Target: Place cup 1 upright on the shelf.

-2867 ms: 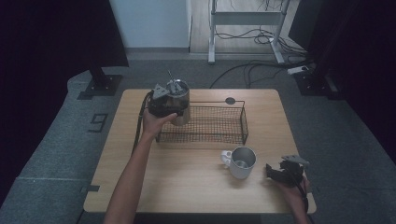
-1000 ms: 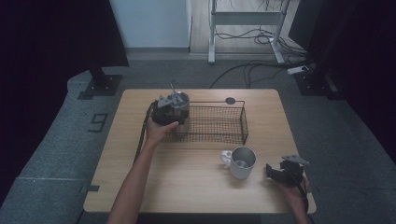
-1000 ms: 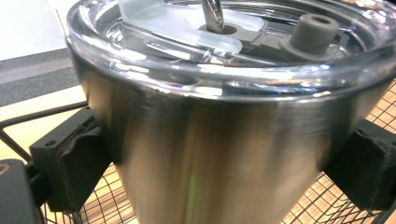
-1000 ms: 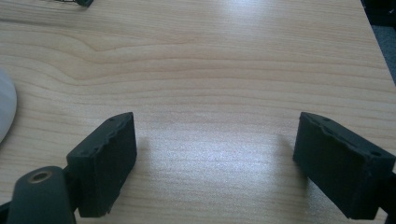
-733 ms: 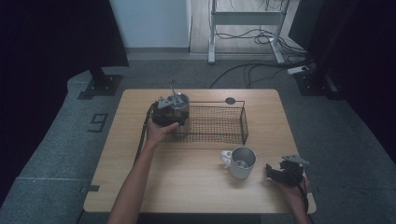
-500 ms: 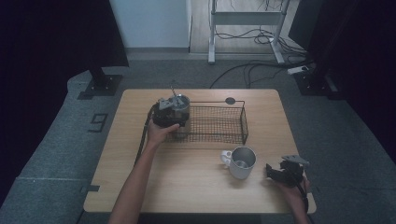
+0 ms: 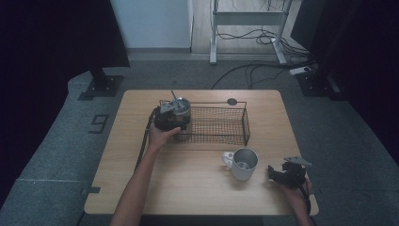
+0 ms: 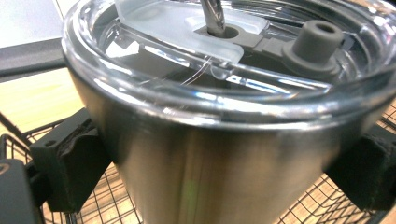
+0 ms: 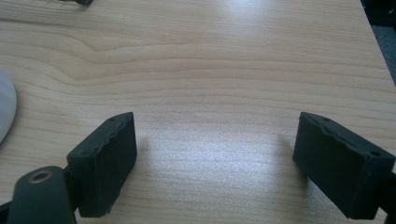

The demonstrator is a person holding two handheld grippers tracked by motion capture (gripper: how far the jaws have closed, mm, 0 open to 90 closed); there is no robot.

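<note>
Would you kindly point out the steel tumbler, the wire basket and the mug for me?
steel tumbler (image 8: pixel 196 163), left gripper view, on its bare metal wall.
wire basket (image 7: pixel 245 123), high view, on its right end wall.
mug (image 7: pixel 245 164), high view, on its rim and bowl.

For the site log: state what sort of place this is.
Probably a lab or recording studio rather than a home: a lone wooden table on grey carpet, black curtains at both sides, and loose cables under a metal stand behind it.

A wooden table stands on grey carpet (cables trail behind) in dim light.
</note>
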